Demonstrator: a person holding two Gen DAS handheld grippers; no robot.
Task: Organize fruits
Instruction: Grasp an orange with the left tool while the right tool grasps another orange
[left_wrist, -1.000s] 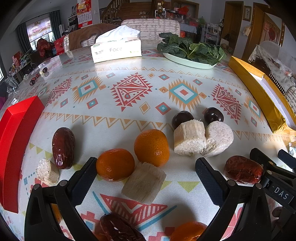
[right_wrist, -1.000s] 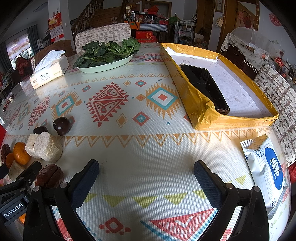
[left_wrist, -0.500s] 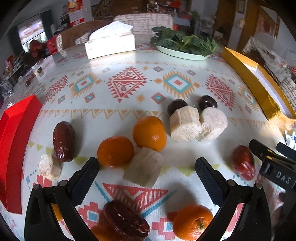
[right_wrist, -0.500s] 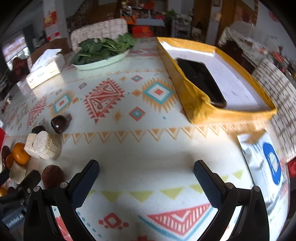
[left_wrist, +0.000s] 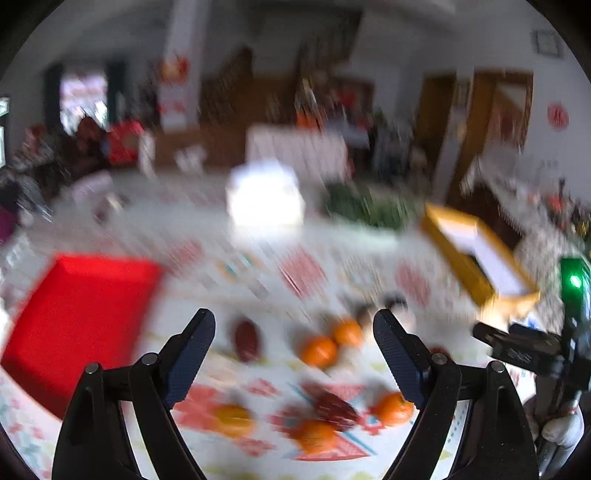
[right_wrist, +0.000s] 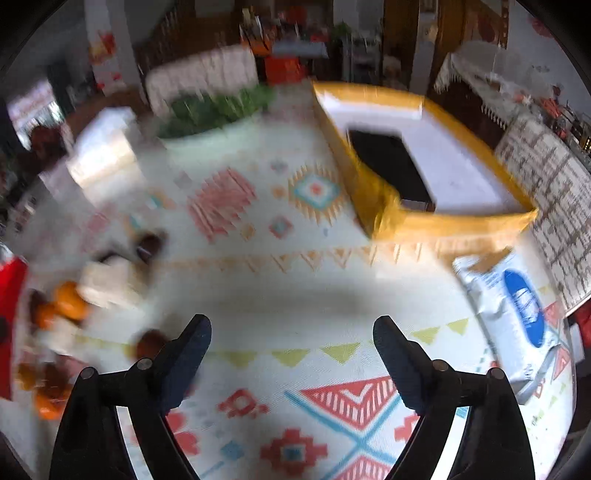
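Both your tongs stand open and empty above the patterned table; both views are blurred.

Your left gripper (left_wrist: 293, 350) has its jaws spread wide, holding nothing, with the fruit (left_wrist: 319, 350) loose on the cloth beneath it, between the red box (left_wrist: 79, 314) at the left edge and the yellow tray (left_wrist: 469, 258) at the right. Your right gripper (right_wrist: 291, 354) is likewise spread over bare tablecloth (right_wrist: 295, 295), the fruit to its left. No writing is legible, including on the white packet (right_wrist: 517, 317) near the right edge.
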